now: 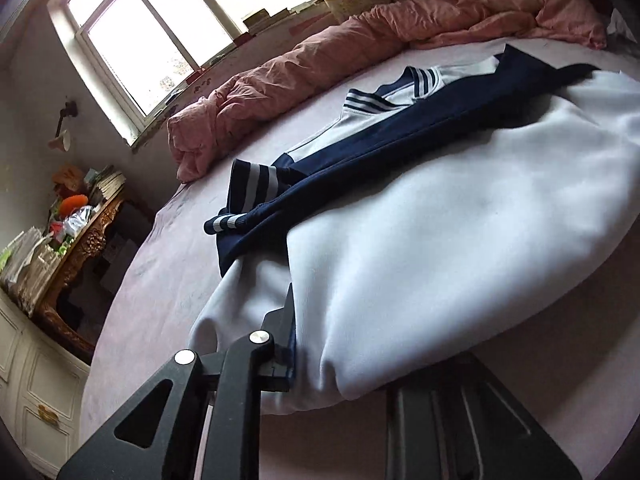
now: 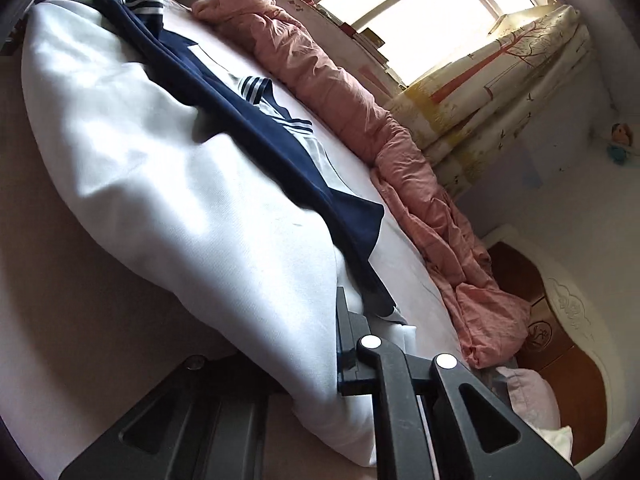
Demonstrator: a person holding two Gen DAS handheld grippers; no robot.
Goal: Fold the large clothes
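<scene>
**Both grippers pinch the near hem of a white and navy garment on the bed**

A wide bed point(image 1: 168, 280) with a pale pink sheet fills both views. Along its far side, under a bright window point(image 1: 160, 32), lies a long rumpled pink quilt point(image 1: 304, 64). A patterned curtain point(image 2: 492, 92) hangs at the window's edge in the right wrist view, and a cluttered carved wooden table point(image 1: 80, 240) stands beside the bed in the left wrist view.

The garment point(image 1: 440, 220), a large white top with navy sleeves and striped cuffs and collar, is spread across the middle of the bed, its navy sleeves folded over the white body.

The left gripper point(image 1: 290, 340) has its jaws pressed together on the white fabric at the garment's near edge. The right gripper point(image 2: 348, 336) likewise clamps the near edge at the other corner, where white cloth bunches against its fingers.
</scene>
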